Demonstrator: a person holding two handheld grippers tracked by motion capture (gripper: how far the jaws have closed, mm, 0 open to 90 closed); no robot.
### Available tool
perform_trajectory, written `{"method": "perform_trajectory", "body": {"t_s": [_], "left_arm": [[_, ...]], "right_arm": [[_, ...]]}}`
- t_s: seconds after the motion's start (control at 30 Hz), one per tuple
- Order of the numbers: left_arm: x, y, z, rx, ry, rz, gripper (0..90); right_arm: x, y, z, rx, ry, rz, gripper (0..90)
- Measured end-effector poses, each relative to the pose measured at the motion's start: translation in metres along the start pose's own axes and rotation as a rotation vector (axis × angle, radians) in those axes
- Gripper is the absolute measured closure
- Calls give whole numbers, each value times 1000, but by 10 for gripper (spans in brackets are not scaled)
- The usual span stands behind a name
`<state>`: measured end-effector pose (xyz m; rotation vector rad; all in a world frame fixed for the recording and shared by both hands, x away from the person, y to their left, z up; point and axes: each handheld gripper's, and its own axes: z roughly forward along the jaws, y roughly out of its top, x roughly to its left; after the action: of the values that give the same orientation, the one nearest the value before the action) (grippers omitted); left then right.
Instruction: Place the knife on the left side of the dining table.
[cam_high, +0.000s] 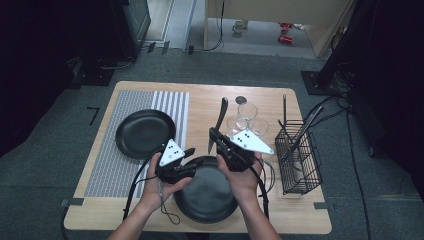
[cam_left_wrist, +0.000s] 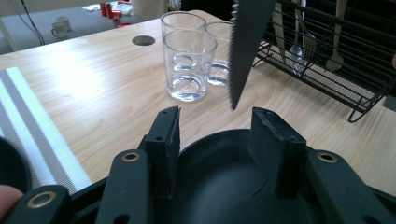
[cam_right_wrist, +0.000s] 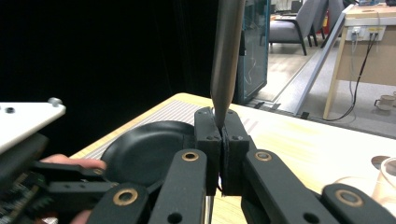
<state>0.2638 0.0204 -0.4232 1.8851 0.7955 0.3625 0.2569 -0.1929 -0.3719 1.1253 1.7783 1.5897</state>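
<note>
Over near plate (cam_high: 207, 192): knife (cam_high: 218, 121), upright, tip down.
Right gripper (cam_right_wrist: 221, 125): clamped on knife.
Left gripper (cam_left_wrist: 215, 128): jaws apart, nothing between, beside knife tip.
Done: knife taken up, apparently from rack (cam_high: 299, 165).
Left: setting knife down by plate.

Both my forearms come in over the near edge of the tabletop, hands close together near its middle. My left gripper (cam_high: 187, 152) points toward the right one, jaws parted with nothing pressed between the pads. My right gripper (cam_high: 215, 134) points toward the far edge, jaws clamped tight together. Left hand (cam_high: 167, 182) cups its gripper from below; right hand (cam_high: 243, 176) wraps its body.
</note>
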Motion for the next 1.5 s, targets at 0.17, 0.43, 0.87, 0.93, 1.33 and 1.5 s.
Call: {"method": "perform_trajectory", "body": {"t_s": [0.17, 0.43, 0.87, 0.93, 1.33, 1.5], "left_arm": [[7, 0, -11, -20, 12, -8, 533], [14, 11, -26, -63, 24, -21, 531], [5, 51, -38, -154, -5, -26, 534], [1, 58, -38, -164, -14, -20, 533], [-22, 91, -31, -207, -78, 3, 533], [-27, 101, -31, -218, -93, 9, 543]], "right_arm": [[-4, -3, -1, 6, -6, -5, 892], [-6, -13, -3, 21, -4, 6, 892], [-5, -33, -6, 57, 3, 15, 892], [-4, -35, -6, 59, 6, 13, 892], [5, -44, -3, 77, 32, -8, 892], [9, -45, -3, 81, 40, -14, 892]]}}
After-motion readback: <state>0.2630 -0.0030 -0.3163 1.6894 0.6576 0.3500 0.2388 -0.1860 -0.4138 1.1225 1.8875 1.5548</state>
